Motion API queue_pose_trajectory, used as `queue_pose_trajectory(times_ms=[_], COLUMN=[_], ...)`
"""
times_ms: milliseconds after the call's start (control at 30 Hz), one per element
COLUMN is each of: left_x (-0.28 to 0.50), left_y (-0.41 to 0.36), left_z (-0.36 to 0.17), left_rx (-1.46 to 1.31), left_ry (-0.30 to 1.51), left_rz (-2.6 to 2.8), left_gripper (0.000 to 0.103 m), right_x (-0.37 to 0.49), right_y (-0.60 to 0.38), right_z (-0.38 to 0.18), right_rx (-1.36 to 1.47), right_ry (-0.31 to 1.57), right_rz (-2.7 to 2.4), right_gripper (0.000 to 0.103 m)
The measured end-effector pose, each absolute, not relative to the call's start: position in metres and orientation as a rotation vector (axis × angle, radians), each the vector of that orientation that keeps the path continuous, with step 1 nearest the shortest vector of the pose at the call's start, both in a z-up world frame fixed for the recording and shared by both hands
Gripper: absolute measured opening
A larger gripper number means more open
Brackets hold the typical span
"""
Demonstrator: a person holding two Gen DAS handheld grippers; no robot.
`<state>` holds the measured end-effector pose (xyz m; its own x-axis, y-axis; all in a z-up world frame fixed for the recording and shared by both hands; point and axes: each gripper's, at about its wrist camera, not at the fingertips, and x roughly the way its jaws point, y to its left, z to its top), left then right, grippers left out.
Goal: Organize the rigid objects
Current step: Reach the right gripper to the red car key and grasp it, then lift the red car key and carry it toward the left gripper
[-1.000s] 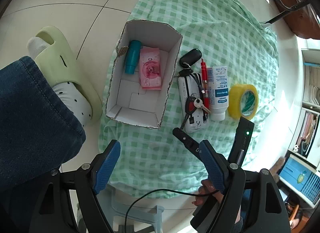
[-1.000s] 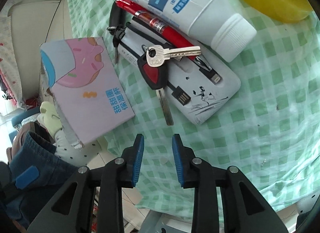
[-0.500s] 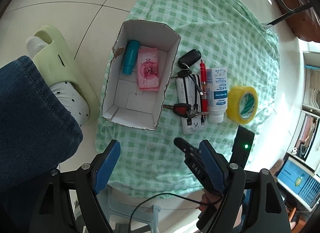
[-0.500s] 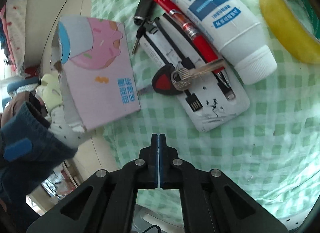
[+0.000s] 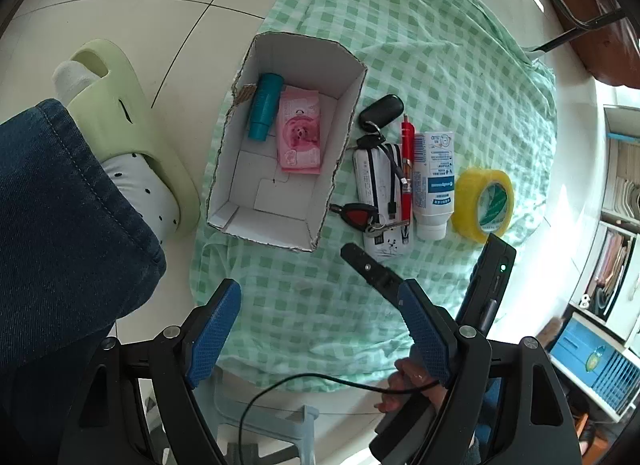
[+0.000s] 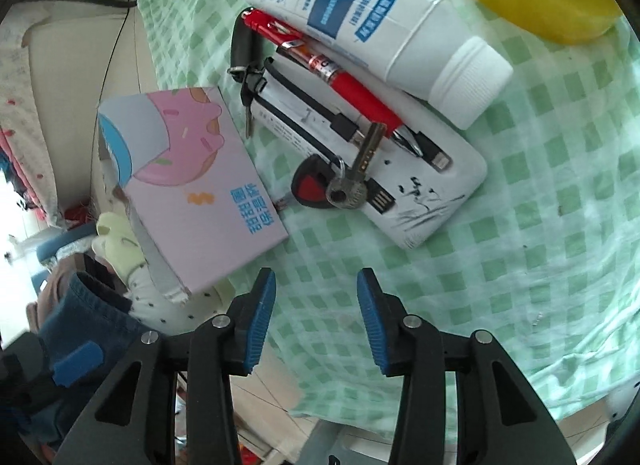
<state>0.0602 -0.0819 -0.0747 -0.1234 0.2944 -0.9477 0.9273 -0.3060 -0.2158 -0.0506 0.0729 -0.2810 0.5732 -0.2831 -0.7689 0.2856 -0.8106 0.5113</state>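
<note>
Just ahead of right gripper, jaws reopening, empty: keys overlap power bank; grab may drag both.

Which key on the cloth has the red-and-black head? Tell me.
The key with the red-and-black head, lying beside the white power bank near the box; the plain silver key lies on the power bank itself.

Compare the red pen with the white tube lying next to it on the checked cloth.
The red pen is slim and bright red with a metal tip; the white tube is far thicker, white with blue printing and a broad white cap. The pen rests partly on the white power bank, while the tube's cap end lies on the cloth. Both lie flat, side by side and roughly parallel, outside the cardboard box.
</note>
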Motion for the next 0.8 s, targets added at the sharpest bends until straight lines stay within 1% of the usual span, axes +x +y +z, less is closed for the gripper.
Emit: queue_pose_trajectory(times_ms=[133, 167, 200, 267, 300, 333, 367, 400, 467, 567, 633, 700, 800], left_x=[0.066, 0.068, 0.070, 0.071, 0.070, 0.069, 0.068, 0.068, 0.068, 0.067, 0.064, 0.060, 0.051], left_y=[-0.088, -0.089, -0.091, -0.093, -0.094, -0.094, -0.094, -0.094, -0.094, -0.093, -0.090, -0.087, -0.078], left_z=[-0.076, -0.077, -0.078, -0.080, -0.081, -0.081, -0.082, -0.082, -0.082, -0.082, -0.082, -0.080, -0.077], left_rx=[1.575, 1.570, 1.564, 1.559, 1.559, 1.563, 1.567, 1.570, 1.572, 1.571, 1.584, 1.604, 1.645], left_ry=[1.384, 1.392, 1.402, 1.415, 1.418, 1.417, 1.416, 1.414, 1.412, 1.401, 1.381, 1.336, 1.270], left_rz=[-1.437, -1.428, -1.419, -1.405, -1.402, -1.402, -1.403, -1.405, -1.406, -1.411, -1.421, -1.448, -1.495], left_gripper=[0.080, 0.080, 0.080, 0.080, 0.080, 0.080, 0.080, 0.080, 0.080, 0.080, 0.080, 0.080, 0.080], right_x=[-0.059, -0.057, -0.059, -0.061, -0.061, -0.062, -0.064, -0.066, -0.060, -0.060, -0.055, -0.055, -0.058], right_y=[0.065, 0.061, 0.060, 0.058, 0.058, 0.057, 0.056, 0.055, 0.044, 0.040, 0.042, 0.052, 0.064], right_z=[-0.298, -0.301, -0.306, -0.313, -0.316, -0.316, -0.316, -0.316, -0.312, -0.290, -0.272, -0.252, -0.222], right_rx=[2.267, 2.279, 2.293, 2.322, 2.336, 2.337, 2.329, 2.305, 2.254, 2.115, 2.034, 1.960, 1.867], right_ry=[-0.171, -0.193, -0.215, -0.275, -0.289, -0.288, -0.267, -0.239, -0.178, 0.096, 0.224, 0.275, 0.296], right_rz=[-1.294, -1.317, -1.346, -1.361, -1.366, -1.371, -1.374, -1.361, -1.317, -1.307, -1.304, -1.292, -1.308], right_gripper=[0.045, 0.047, 0.052, 0.055, 0.054, 0.052, 0.032, 0.022, 0.015, 0.010, 0.010, 0.010, 0.010])
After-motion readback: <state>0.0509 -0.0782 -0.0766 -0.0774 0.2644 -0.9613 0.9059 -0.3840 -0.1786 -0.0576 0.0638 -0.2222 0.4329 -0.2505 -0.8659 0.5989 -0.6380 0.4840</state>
